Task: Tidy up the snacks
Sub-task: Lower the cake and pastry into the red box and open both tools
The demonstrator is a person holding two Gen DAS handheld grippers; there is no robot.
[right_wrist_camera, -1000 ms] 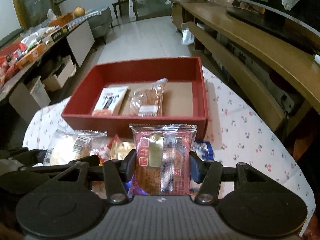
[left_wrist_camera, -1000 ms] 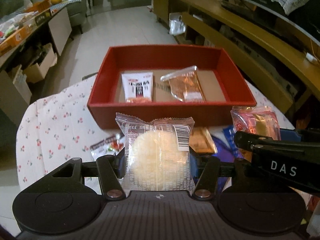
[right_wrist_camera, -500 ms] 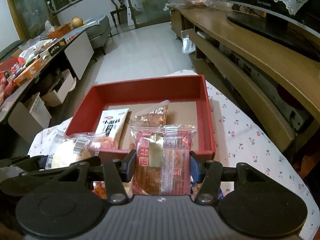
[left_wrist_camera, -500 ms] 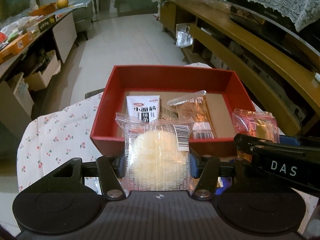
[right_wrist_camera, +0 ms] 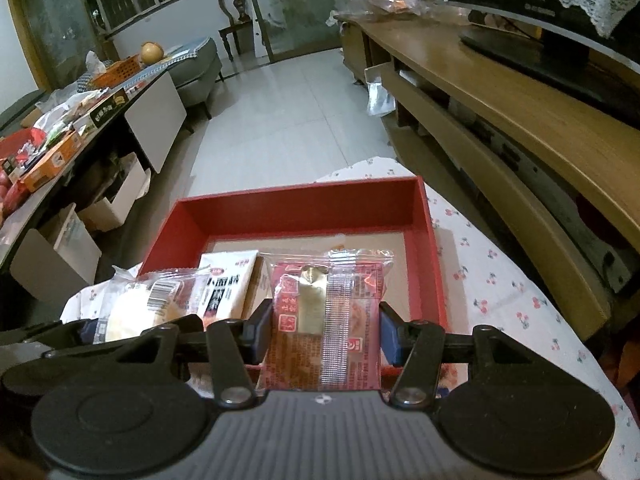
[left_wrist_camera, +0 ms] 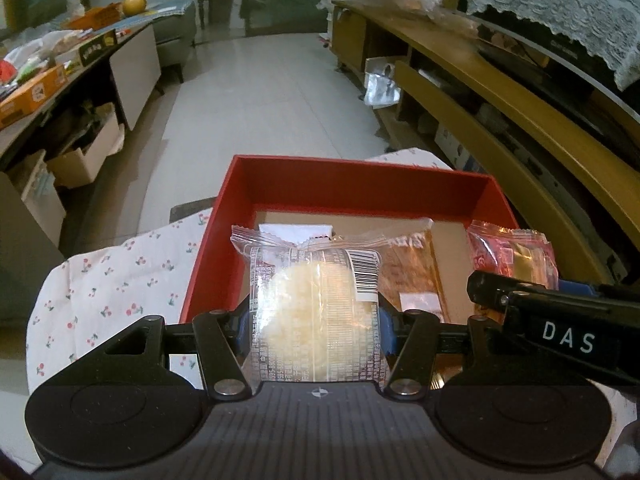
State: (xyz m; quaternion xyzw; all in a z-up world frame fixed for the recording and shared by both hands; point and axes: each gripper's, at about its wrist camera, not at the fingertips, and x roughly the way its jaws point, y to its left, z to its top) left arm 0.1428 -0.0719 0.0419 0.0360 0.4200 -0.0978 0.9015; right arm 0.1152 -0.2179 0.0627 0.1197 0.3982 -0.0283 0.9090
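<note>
- Cherry-print white cloth [left_wrist_camera: 100, 280] covers the worktop, with pale floor tiles and a long wooden shelf unit [right_wrist_camera: 520, 120] behind it.
- On the cloth sits a shallow red cardboard box [left_wrist_camera: 360, 184] with a brown floor.
- From the left wrist view, the left hand-held gripper [left_wrist_camera: 316, 320] is clamped on a clear packet holding a round pale rice cake [left_wrist_camera: 312, 312], held over the box's near left part.
- That view alone shows an orange-brown clear-wrapped snack [left_wrist_camera: 412, 276] lying on the box floor.
- From the right wrist view, the right hand-held gripper [right_wrist_camera: 324, 332] is clamped on a red packet with a gold label [right_wrist_camera: 324, 312], over the box's near edge.
- Only this view shows clearly a white sachet with black print [right_wrist_camera: 224, 284] lying flat in the box.
- Each view catches the other gripper's packet at its side.
</note>
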